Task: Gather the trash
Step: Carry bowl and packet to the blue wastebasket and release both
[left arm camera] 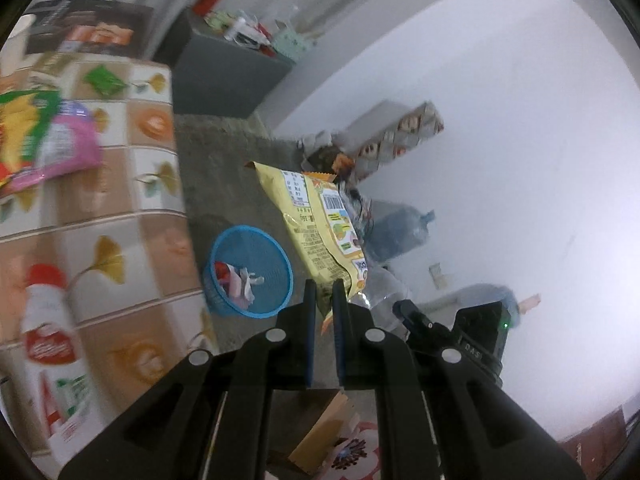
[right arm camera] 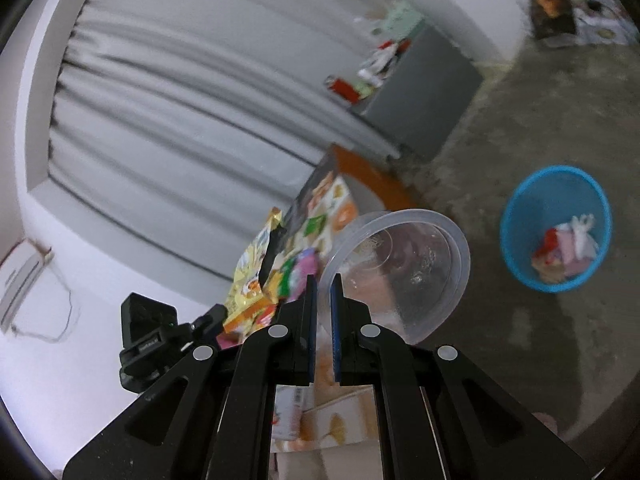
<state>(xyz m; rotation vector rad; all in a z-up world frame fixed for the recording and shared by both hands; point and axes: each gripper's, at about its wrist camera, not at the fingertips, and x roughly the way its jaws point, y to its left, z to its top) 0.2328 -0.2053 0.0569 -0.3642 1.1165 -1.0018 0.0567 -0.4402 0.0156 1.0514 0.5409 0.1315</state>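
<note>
My left gripper point(left arm camera: 323, 293) is shut on the lower edge of a yellow snack bag point(left arm camera: 316, 220), which hangs in the air off the table's side. A blue mesh basket point(left arm camera: 250, 272) stands on the floor below and to the left of the bag, with crumpled wrappers in it. My right gripper point(right arm camera: 324, 287) is shut on the rim of a clear plastic tub point(right arm camera: 404, 272), tilted with its mouth facing me. In the right wrist view the blue basket point(right arm camera: 556, 228) lies to the right on the floor, and the yellow snack bag point(right arm camera: 252, 276) shows at the left.
A table with a leaf-patterned cloth point(left arm camera: 132, 216) carries a pink packet point(left arm camera: 68, 148), a green packet point(left arm camera: 105, 80) and a red-capped bottle point(left arm camera: 48, 320). A grey cabinet point(left arm camera: 228, 76) with clutter stands behind. A water jug point(left arm camera: 400, 232) and a patterned box point(left arm camera: 400, 136) sit by the wall.
</note>
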